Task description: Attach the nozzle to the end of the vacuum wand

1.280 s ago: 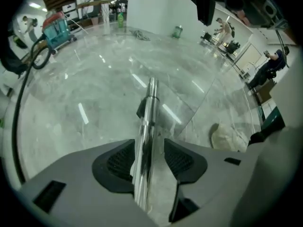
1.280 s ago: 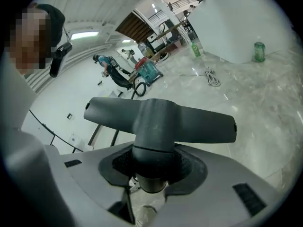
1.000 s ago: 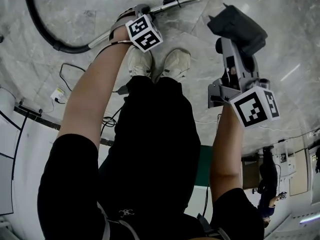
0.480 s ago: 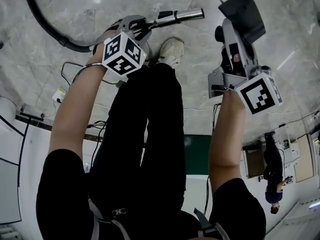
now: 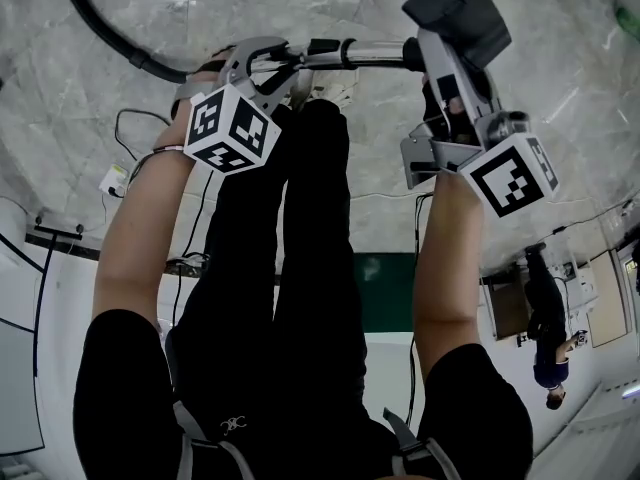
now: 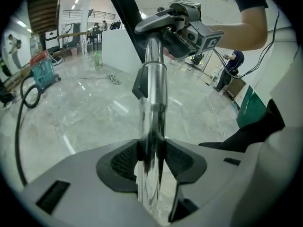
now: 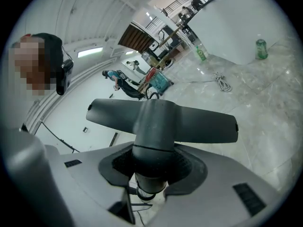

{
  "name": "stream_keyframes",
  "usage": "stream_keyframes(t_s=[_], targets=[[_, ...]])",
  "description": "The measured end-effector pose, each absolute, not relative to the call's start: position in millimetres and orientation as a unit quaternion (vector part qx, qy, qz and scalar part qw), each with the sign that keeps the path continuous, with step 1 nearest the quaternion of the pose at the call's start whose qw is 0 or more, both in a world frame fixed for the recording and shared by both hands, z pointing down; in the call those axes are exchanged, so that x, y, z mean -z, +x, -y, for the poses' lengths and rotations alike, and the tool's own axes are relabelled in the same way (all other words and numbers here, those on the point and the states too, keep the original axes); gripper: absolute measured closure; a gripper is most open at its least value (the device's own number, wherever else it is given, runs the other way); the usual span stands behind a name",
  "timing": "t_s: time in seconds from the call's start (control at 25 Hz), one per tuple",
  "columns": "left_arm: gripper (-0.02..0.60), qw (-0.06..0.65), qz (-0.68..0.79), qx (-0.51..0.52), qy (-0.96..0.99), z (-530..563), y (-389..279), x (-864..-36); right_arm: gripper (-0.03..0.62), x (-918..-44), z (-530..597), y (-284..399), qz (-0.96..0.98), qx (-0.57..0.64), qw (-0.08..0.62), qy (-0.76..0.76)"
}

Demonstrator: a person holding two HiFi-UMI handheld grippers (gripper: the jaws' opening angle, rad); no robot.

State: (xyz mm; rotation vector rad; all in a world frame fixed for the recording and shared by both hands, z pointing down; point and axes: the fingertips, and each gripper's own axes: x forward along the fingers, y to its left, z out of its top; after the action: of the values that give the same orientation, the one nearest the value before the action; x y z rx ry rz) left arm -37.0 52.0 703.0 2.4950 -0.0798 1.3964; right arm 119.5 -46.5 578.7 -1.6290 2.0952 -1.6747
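The chrome vacuum wand (image 5: 370, 53) runs level across the top of the head view, with a black hose (image 5: 110, 33) curving off to the left. My left gripper (image 5: 272, 60) is shut on the wand (image 6: 152, 122), its pads pressed on the tube's sides. My right gripper (image 5: 443, 78) is shut on the neck of the dark grey floor nozzle (image 5: 458, 10), whose wide T-shaped head (image 7: 161, 122) sits just past the jaws. The wand's free end meets the right gripper (image 6: 187, 30) just below the nozzle. Whether the wand's tip touches the nozzle's socket is hidden.
Grey marble floor lies below, with the person's legs and white shoes (image 5: 325, 93) under the wand. A cable and a small white box (image 5: 112, 180) lie at the left. A green bottle (image 7: 261, 48), a teal cart (image 7: 158, 84) and people stand far off.
Both grippers have risen. The left one lifted the wand off the floor and swung its free end right, up to the right gripper. The nozzle has moved up and left.
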Motion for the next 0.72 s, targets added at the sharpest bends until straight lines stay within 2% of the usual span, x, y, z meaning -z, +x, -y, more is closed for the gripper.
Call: stream_keyframes(t_s=[0.12,0.32,0.72], targets=[[0.405,0.138,0.030,-0.480,0.866,-59,-48,-679,0.425,-546,39,98,-0.715,0.524,0.003,-0.463],[0.405,0.147,0.033,-0.474,0.867,-68,-52,-656,0.425,-506,23,71,-0.769,0.528,0.049,-0.359],[0.405,0.158,0.072,-0.457,0.872,-49,-36,-663,0.425,-506,38,87,-0.784,0.406,0.005,-0.469]])
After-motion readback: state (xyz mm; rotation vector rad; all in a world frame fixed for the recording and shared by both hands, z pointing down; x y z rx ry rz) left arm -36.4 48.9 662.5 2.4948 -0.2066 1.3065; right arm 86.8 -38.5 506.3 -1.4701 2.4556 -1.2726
